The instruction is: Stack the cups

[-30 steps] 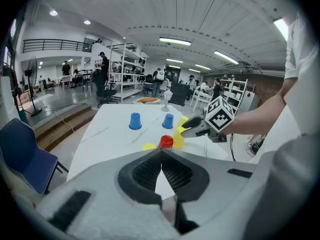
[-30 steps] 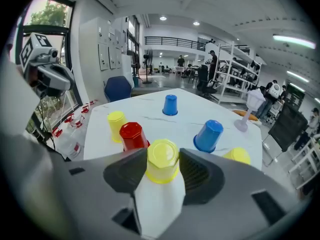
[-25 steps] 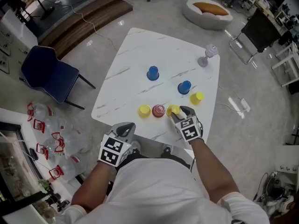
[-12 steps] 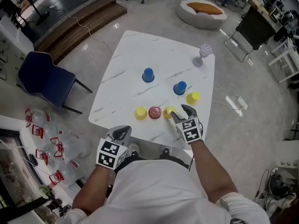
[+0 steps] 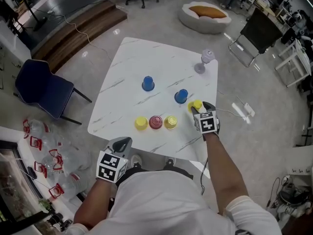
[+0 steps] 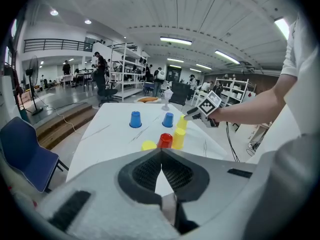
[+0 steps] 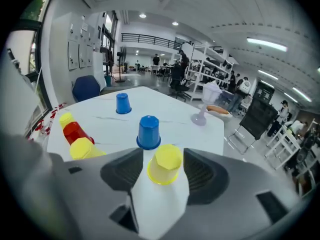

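Right gripper (image 5: 194, 108): jaws spread wide, having just been opening. A yellow cup (image 7: 165, 165) stands between them with a gap on either side, so the pads are not pressing on it. Change: a second ago this gripper was at the right-end yellow cup (image 5: 170, 122) of the near row. It has since swung out to the right edge of the table (image 5: 128, 62), leaving that cup where it stood. Judged meaning: the near-row cup is finished with and the framed cup is the next pick, with the closing step not yet made. Framed cup: inverted, mouth on the tabletop and closed base up, long axis vertical and no lean apparent. It sits just beside a blue cup (image 5: 181, 96), which is also inverted, so the jaws have little room on that side. Near row, leftwards: red cup (image 5: 155, 122), then another yellow cup (image 5: 141, 123), all mouth down. Further off: a second blue cup (image 5: 147, 83) mid-table and a pale goblet (image 5: 205, 60) at the far corner. Left gripper (image 6: 161, 156): jaws pressed together, empty, held back off the near table edge.
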`<state>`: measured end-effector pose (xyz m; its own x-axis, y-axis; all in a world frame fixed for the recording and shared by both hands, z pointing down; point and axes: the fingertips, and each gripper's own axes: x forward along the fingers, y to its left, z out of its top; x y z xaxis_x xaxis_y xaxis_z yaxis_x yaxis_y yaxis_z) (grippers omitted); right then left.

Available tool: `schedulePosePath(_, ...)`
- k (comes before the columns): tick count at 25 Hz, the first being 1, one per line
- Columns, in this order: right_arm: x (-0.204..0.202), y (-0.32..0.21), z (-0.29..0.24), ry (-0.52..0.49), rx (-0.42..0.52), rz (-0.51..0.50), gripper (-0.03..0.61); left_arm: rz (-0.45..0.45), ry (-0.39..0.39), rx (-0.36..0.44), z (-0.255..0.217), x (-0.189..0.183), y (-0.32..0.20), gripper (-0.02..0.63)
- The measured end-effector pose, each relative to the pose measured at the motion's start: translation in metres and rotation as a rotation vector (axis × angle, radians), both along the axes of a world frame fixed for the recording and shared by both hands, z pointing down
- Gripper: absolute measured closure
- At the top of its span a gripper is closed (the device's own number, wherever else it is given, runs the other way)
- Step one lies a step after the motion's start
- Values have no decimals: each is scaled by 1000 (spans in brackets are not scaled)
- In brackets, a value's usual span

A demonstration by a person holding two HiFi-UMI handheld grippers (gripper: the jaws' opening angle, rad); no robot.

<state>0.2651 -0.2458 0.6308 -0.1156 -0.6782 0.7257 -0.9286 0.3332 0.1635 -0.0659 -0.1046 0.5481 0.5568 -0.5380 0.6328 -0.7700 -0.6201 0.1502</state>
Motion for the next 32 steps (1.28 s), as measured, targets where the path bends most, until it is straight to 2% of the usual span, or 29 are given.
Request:
schedulePosePath(5, 12, -5, 15, -12, -44, 27, 322, -17, -1, 0, -1, -2, 2, 604)
schedulePosePath(9, 13, -5, 18, -22, -55, 31, 368, -24, -2, -6, 1, -5, 3, 604)
schedulePosePath(15, -3, 7, -25, -35, 24, 18, 373, -18, 4, -1, -1, -3, -1, 604)
schedulePosePath(17, -26, 19, -50, -52, 57, -35, 373, -16, 8, 4, -2, -3, -2, 604)
schedulePosePath(22, -120, 48, -97, -88, 109, -257, 373, 6, 11, 16, -2, -2, -8, 604)
schedulePosePath(27, -197, 60, -93, -110, 88, -416, 373, 37, 9, 27, -4, 1, -11, 604)
schedulePosePath(32, -235, 62, -79, -57, 45, -511, 373, 35, 13, 29, -2, -6, -7, 604)
